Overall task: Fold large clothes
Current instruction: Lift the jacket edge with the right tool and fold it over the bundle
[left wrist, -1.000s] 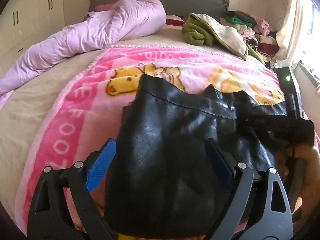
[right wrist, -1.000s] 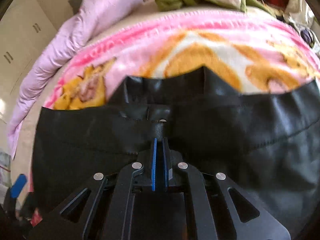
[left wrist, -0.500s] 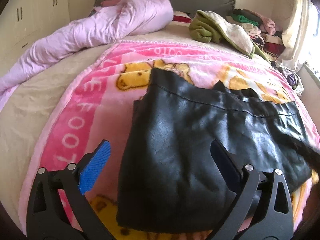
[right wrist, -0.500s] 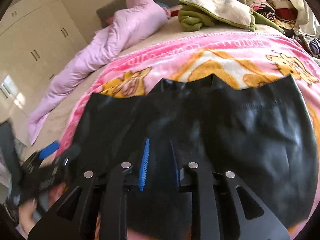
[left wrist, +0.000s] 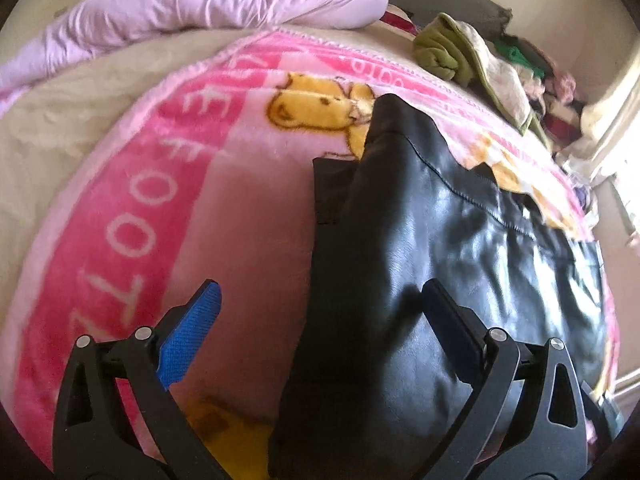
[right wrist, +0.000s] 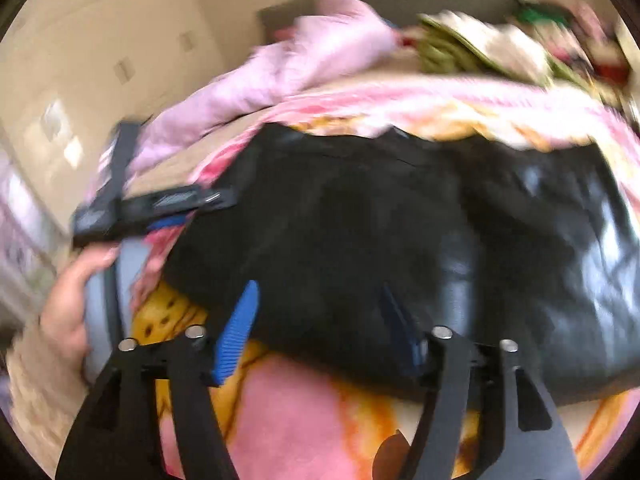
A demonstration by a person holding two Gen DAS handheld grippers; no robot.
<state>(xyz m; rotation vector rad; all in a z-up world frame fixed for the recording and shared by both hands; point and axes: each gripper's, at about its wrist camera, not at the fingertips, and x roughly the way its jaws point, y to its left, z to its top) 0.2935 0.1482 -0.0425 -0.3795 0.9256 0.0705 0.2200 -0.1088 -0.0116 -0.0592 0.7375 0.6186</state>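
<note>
Left gripper (left wrist: 320, 320), black frame with blue ribbed pads: jaws spread wide, nothing pressed between them. One pad hangs over bare blanket, the other over the garment's surface; the garment's left folded edge runs up between the two.

Right gripper (right wrist: 320, 320), same make: jaws opening, pads apart and not pressing. The garment's near edge lies just beyond the tips. This view is blurred, so finer contact cannot be told.

Step in hand, as judged: both grippers released and placed for a fresh hold along the near side. To do it well, bring each gripper down on an edge rather than the middle of the panel, catch all stacked layers at once, close firmly because the surface looks slick, and lift both ends level so the fold line stays straight.

Black glossy leather-look garment (left wrist: 460, 280): lying flat on the bed, already doubled into a broad rectangle, stitched hem along its far edge, a matte lower layer peeking out at its left side. Light sheen and shallow creases; likely stiff and slippery.

Pink fleece blanket with yellow cartoon bear print (left wrist: 140, 200): directly under the garment.

Person's hand (right wrist: 76, 300): at the left of the right wrist view, gripping the left tool's handle.
</note>
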